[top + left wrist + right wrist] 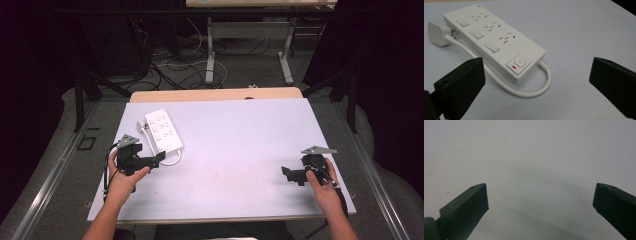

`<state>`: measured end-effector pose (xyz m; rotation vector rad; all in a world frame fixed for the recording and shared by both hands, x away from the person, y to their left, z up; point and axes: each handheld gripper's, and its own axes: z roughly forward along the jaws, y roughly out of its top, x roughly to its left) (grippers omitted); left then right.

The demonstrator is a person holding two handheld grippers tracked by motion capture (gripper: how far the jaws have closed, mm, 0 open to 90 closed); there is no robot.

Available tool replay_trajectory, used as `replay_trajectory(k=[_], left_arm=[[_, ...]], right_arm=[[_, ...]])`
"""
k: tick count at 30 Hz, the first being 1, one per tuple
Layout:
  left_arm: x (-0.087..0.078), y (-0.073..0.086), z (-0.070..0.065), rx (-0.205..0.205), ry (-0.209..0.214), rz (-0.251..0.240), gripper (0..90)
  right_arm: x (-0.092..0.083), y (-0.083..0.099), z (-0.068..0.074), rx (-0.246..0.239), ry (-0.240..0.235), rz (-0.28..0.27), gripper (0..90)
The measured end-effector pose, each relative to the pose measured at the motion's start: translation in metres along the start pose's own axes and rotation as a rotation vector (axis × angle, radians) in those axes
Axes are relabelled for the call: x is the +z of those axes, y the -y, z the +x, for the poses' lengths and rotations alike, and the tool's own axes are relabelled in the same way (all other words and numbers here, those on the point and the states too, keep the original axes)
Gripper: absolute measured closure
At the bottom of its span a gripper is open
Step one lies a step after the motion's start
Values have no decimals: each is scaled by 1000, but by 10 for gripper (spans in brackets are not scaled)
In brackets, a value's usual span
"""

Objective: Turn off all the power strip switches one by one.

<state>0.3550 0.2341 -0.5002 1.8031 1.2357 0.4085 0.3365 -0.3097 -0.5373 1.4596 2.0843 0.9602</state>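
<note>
Since nothing is gripped yet, I'd say this one's barely off the starting line:

Power strip: white strip (491, 42) lies flat on the tabletop (240, 150), far-left part, sockets up. Red mark shows by its switch (518, 62).

Plug: white plug (437, 33) sits at the strip's far end, prongs just beside the side of the strip. Can't tell if it's touching. It isn't in any socket.

Cord: cord (524, 92) loops out of the near end and runs back along the strip to the plug.

Left hand-held gripper: left one (159, 157) has jaws spread wide, holding nothing, aimed at the strip's near end, close but apart from it.

Right hand-held gripper: right one (286, 173) is also wide open and empty, well apart from the strip, over bare tabletop on the right side.

Done so far: my guess is only the approach on the left.

Left to do: pretty much everything, i.e. closing on the strip or plug and whatever handling follows.
</note>
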Motion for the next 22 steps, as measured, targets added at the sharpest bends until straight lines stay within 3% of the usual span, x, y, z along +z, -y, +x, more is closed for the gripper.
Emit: replay_trajectory(k=[6,8,22], left_arm=[[1,9,3,8,-24,-10,3],[2,10,4,33,-29,-6,3],[7,14,8,24,-61,12,3]], right_arm=[[0,0,0,-4,3,3,0],[1,0,0,3,6,6,0],[1,1,-1,3,5,2,0]])
